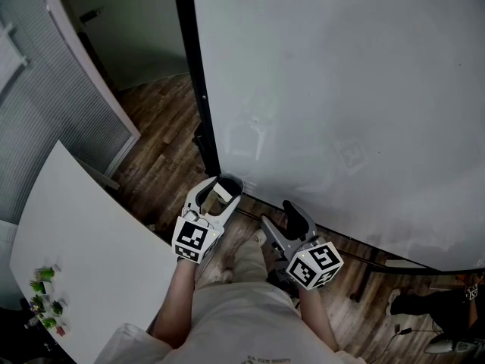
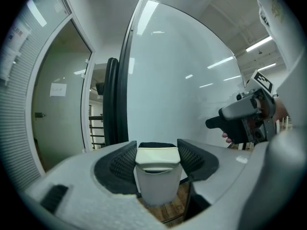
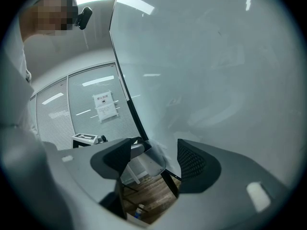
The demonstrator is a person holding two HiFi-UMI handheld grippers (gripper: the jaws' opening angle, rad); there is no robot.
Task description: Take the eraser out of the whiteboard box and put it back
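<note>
Cream-white eraser, grey left gripper with a black-and-white square-patterned cube, brown wood-grain floor.

In the head view your left gripper covers most of the eraser, the whiteboard runs past the edges, and the print on the notice is too small to read.

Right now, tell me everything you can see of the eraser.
The eraser is a small white block that looks like plastic. It has a wider, rounded cap on top, a dark slit under the cap's lip, and a dark textured strip along its far edge, possibly felt. It stands upright, clamped at the cap between the dark ribbed pads of the left tongs. It sits just in front of the whiteboard, near the black frame. Nothing but the pads is seen touching it.
</note>
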